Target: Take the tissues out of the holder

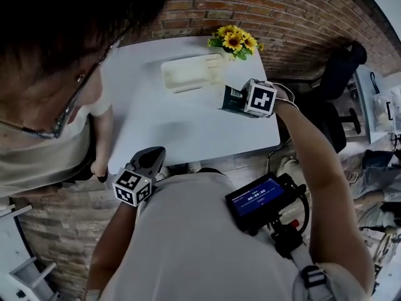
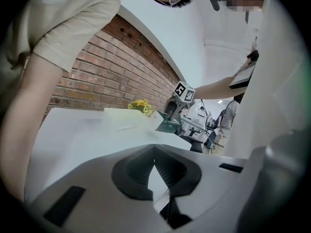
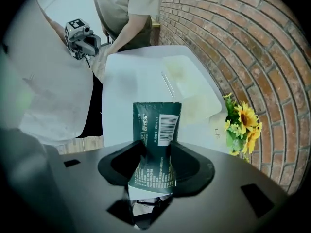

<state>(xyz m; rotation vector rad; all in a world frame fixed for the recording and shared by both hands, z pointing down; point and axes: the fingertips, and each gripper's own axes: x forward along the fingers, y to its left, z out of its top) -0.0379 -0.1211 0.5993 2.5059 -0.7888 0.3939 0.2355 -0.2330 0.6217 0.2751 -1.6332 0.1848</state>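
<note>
The dark green tissue pack carries a white barcode label, its print too small to read. The right gripper pinches it above the white table, near the cream holder. The left gripper has its jaws pressed together, empty.

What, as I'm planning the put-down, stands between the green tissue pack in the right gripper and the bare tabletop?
Nothing visible does. The right gripper holds the green tissue pack over bare white table; the cream holder and the sunflowers sit farther back, off that path.
</note>
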